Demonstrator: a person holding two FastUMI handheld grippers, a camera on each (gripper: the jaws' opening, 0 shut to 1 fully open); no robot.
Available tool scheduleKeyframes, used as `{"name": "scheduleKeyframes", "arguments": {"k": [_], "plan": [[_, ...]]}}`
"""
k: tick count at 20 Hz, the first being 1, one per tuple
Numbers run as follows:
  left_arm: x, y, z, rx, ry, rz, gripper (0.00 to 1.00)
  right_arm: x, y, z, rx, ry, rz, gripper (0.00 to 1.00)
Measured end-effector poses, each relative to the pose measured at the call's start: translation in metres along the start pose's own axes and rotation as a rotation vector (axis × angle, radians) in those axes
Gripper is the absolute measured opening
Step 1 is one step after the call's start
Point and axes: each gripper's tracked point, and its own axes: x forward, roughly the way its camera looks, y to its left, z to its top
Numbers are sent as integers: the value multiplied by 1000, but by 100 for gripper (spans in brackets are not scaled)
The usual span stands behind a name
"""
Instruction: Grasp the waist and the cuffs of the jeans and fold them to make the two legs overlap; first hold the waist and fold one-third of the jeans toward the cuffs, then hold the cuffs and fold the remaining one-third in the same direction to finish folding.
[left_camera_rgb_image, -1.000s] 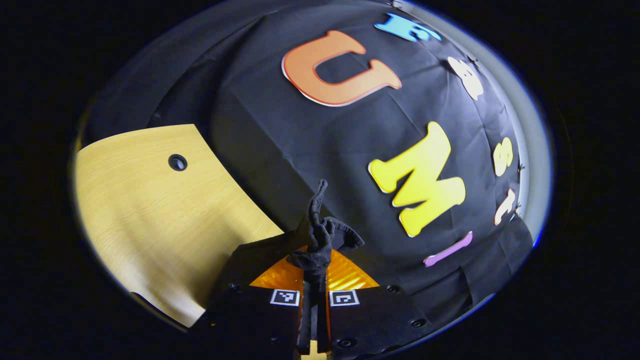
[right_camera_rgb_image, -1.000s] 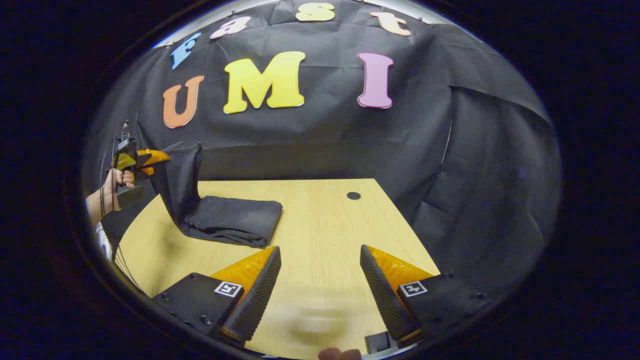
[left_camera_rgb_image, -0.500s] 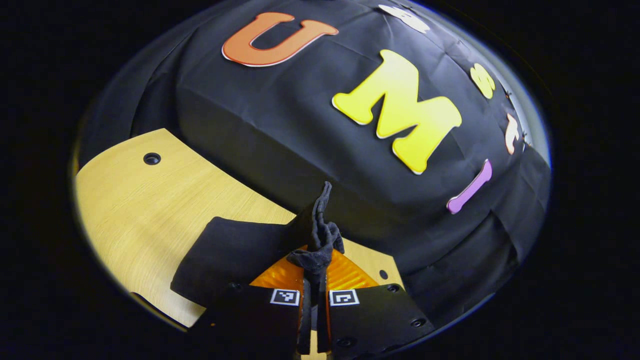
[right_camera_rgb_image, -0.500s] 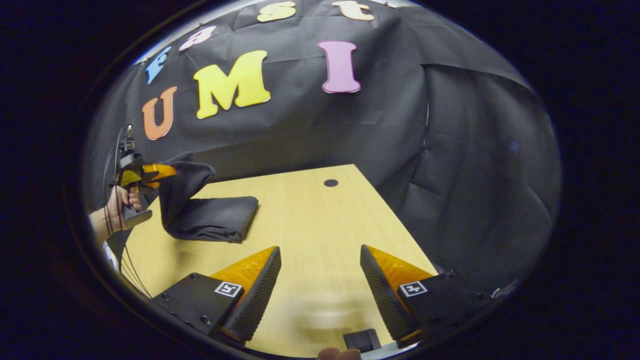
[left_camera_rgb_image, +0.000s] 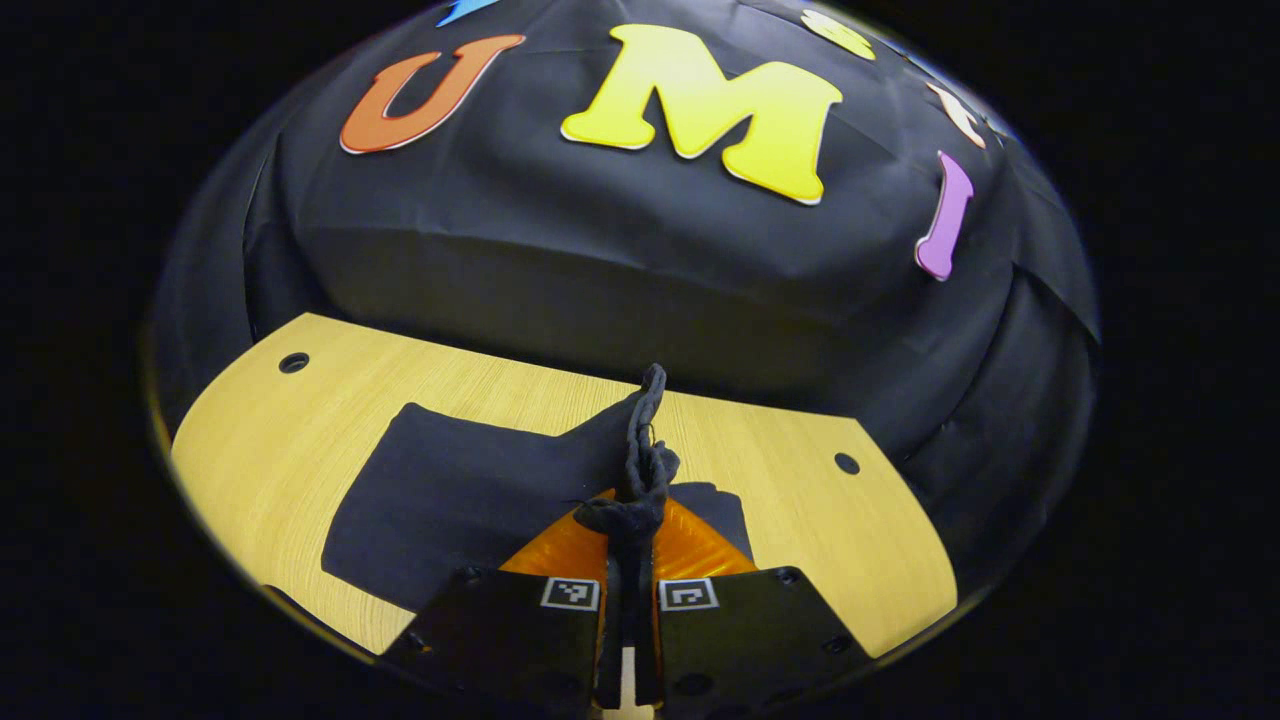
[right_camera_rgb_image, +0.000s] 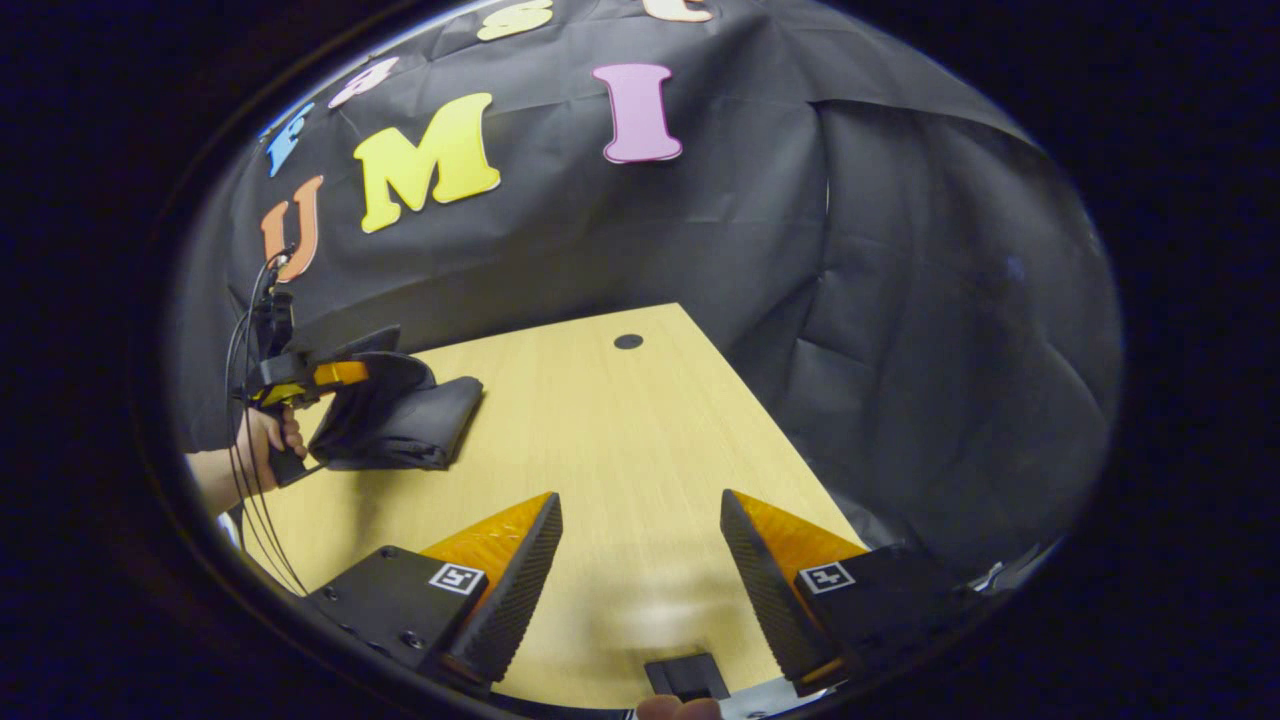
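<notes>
Jeans (left_camera_rgb_image: 470, 490) are lying dark and folded on the counter (left_camera_rgb_image: 800, 500), just ahead of and mostly to the left of the left gripper (left_camera_rgb_image: 632, 500) in the left gripper view. That gripper is clenching a bunched edge of the cloth, likely the cuff end, which is sticking up between its closed fingers while the rest of the cloth is running down onto the folded stack. In the right gripper view, the right gripper (right_camera_rgb_image: 640, 560) is hanging released, fingers spread wide with bare counter (right_camera_rgb_image: 620, 450) between them, grasping nothing. Farther off at its left, the left gripper (right_camera_rgb_image: 335, 374) is sitting in a hand (right_camera_rgb_image: 268, 437) right at the jeans (right_camera_rgb_image: 400, 420). Judging from this, the last fold is belonging to the left side: the held edge is needing to travel across the stack, away from the holder's side, while the right gripper is staying well apart.
</notes>
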Motion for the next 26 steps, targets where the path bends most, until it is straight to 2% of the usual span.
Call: {"name": "scheduleKeyframes", "arguments": {"k": [6, 10, 11, 12, 13, 14, 15, 16, 18, 22, 26], "plan": [[11, -1, -38, 86, 86, 56, 11, 6, 0, -9, 7, 3, -11, 97], [10, -8, -41, 98, 90, 51, 24, 9, 4, -14, 13, 7, -12, 97], [9, -11, -42, 104, 93, 43, 37, 9, 5, -15, 16, 6, -13, 97], [8, -16, -44, 107, 98, 31, 45, 10, 6, -16, 21, 6, -13, 97], [6, -20, -44, 110, 97, 20, 71, 11, 7, -16, 27, 6, -13, 97], [4, -24, -44, 114, 91, 11, 76, 11, 9, -18, 30, 5, -13, 97], [3, -29, -41, 117, 84, -2, 71, 11, 10, -17, 30, 2, -13, 97], [1, -34, -39, 125, 75, -17, 76, 11, 11, -17, 28, -2, -14, 98], [-3, -44, -33, 150, 55, -41, 100, 9, 14, -18, 22, -6, -13, 98], [-26, -50, -10, 167, 2, -63, 100, 1, 24, -8, -4, -40, -13, 98], [-66, -31, 44, 156, -146, -31, 100, -8, 56, 26, -49, -123, 18, 98]]}}
